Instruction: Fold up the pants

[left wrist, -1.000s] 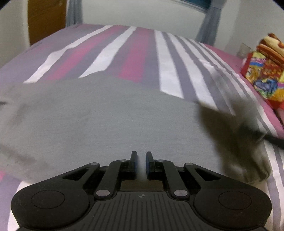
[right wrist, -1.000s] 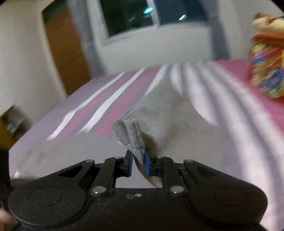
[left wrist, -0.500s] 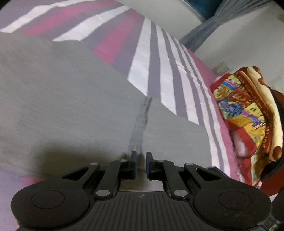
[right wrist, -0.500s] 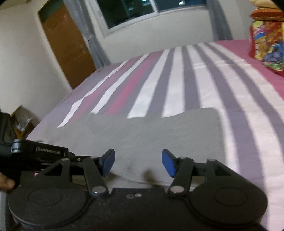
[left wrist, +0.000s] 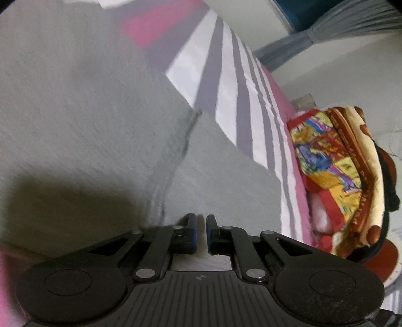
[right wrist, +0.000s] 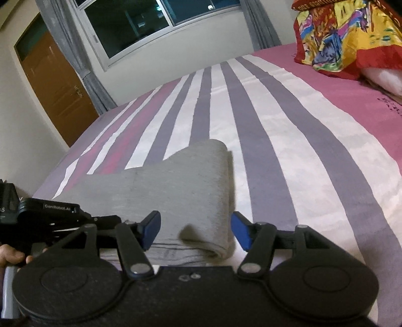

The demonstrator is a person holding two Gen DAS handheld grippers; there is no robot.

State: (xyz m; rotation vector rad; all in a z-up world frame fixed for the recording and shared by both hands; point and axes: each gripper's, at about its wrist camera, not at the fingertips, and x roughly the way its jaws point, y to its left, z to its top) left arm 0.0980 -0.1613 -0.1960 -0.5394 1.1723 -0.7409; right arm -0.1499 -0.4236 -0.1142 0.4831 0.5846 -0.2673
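Grey pants (left wrist: 105,130) lie folded on the striped bed and fill most of the left wrist view, with one layer's edge running diagonally across them. My left gripper (left wrist: 200,230) hangs close above the pants, its jaws nearly together with a thin gap and no cloth between them. In the right wrist view the pants (right wrist: 181,191) lie flat with a rounded fold at their right side. My right gripper (right wrist: 195,230) is open and empty just above the pants' near edge. The left gripper's body (right wrist: 50,213) shows at the left.
The bed sheet (right wrist: 289,140) has white, grey and pink stripes. A stack of bright patterned blankets (right wrist: 351,35) sits at the bed's right side, also in the left wrist view (left wrist: 339,176). A brown door (right wrist: 57,85) and a window (right wrist: 155,20) stand beyond the bed.
My right gripper has let go of the pants, opened wide, and the cloth now lies flat and folded. My left gripper has swung rightward and closer to the pants.
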